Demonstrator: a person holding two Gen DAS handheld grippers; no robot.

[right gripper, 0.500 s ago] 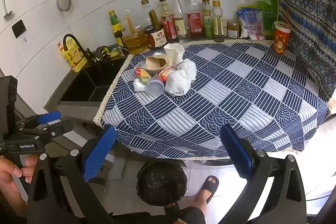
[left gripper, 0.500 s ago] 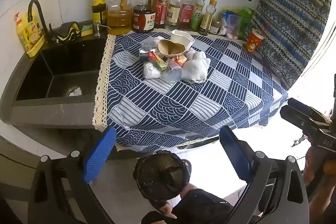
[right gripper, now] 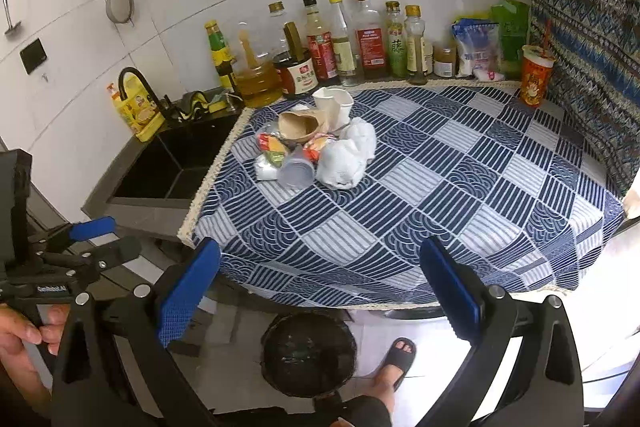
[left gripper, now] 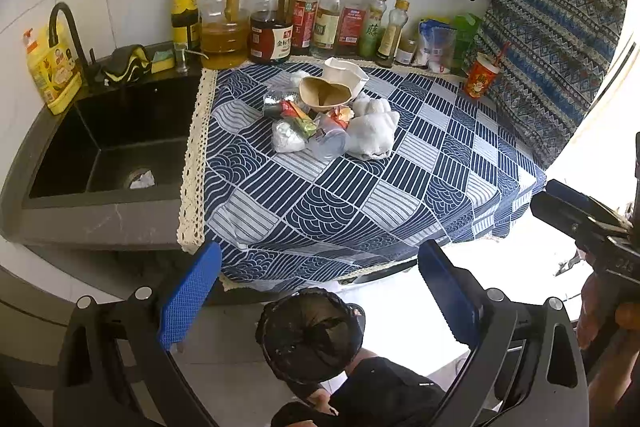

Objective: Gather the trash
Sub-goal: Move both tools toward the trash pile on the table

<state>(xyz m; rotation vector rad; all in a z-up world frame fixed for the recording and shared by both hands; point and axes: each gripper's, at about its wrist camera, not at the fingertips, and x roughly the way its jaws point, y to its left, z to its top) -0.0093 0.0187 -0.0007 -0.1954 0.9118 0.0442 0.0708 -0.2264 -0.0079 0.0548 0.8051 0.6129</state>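
Step in hand, as I judge it: the start, approach not begun, nothing collected yet.

Left to right: black sink (left gripper: pixel 100 147) at the left edge with a scrap of something pale at its drain (left gripper: pixel 142 181). Next the patterned cloth (left gripper: pixel 360 211) over the counter. Trash pile (left gripper: pixel 328 119) sits on the cloth's far-left part, close to the bottle row (left gripper: pixel 304 19): crumpled white tissue wad (left gripper: pixel 374 133), brown paper bowl (left gripper: pixel 324 95), white paper cup (left gripper: pixel 344 75), clear plastic cup on its side (left gripper: pixel 330 143), coloured wrappers (left gripper: pixel 298 117), small white bag (left gripper: pixel 286 141). Red drink cup (left gripper: pixel 482 79) stands well apart at the far right; can't tell if it counts as trash.

Left gripper (left gripper: pixel 320 291): jaws spread wide, empty, hanging off the cloth's near edge. Right gripper (right gripper: pixel 320 291): same, jaws wide, empty. Both are well apart from the pile, which lies ahead and above them in both views, slightly left of centre.

Black-lined bin (right gripper: pixel 308 355) stands on the floor just below the counter edge, under both grippers, next to a sandalled foot (right gripper: pixel 396 359).

Next move calls for reaching 1 gripper forward over the cloth to the pile's near side; tissue wad or plastic cup is closest. Soft, light pieces, so close gently, then carry back to the bin.
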